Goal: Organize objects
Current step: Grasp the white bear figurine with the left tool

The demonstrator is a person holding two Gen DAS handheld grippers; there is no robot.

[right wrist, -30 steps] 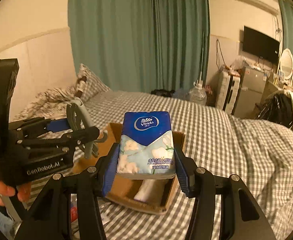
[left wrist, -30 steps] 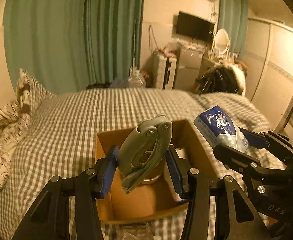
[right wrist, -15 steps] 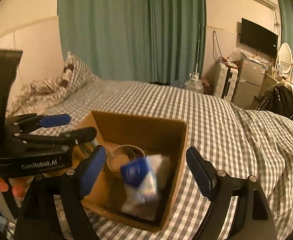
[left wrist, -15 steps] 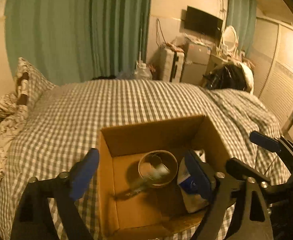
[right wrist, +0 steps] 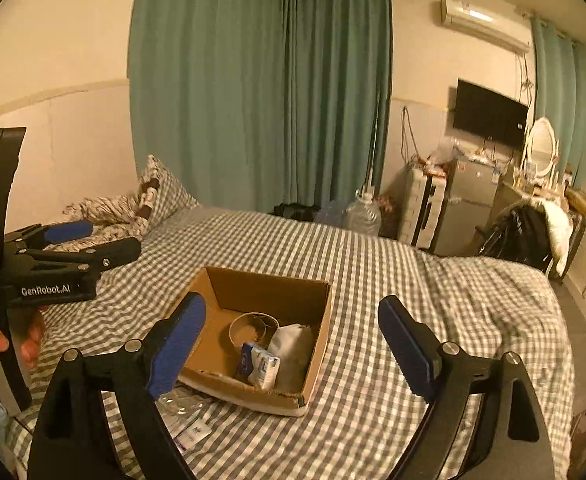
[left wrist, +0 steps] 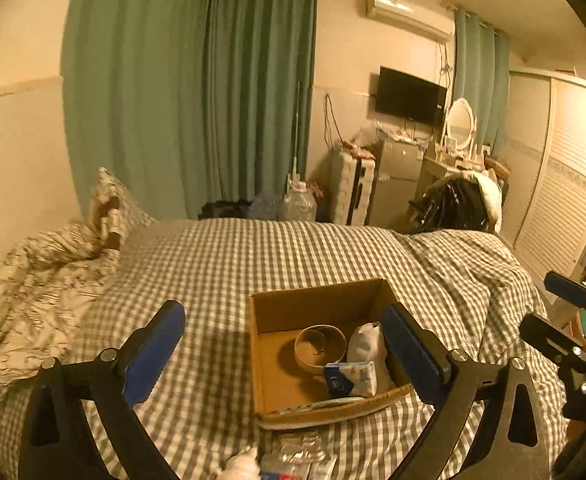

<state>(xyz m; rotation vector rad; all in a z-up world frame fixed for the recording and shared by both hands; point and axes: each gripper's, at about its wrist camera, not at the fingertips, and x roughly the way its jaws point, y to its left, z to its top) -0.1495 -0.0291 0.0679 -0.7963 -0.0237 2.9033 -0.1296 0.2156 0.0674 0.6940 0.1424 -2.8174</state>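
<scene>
Cardboard box (left wrist: 317, 304) sits open on the checked bedspread (left wrist: 253, 256), and inside it, left to right, a tape roll (left wrist: 320, 348), a blue-and-white tissue pack (left wrist: 351, 378) lying on its side, and a white pouch (left wrist: 367, 344) against the right wall. Left gripper (left wrist: 283, 348) hangs above, jaws just swung fully wide, nothing between them. Right gripper (right wrist: 293, 344) matches it: jaws just spread apart, empty, box framed between the blue pads. Small packets (left wrist: 293, 458) lie on the bedspread before the box.
</scene>
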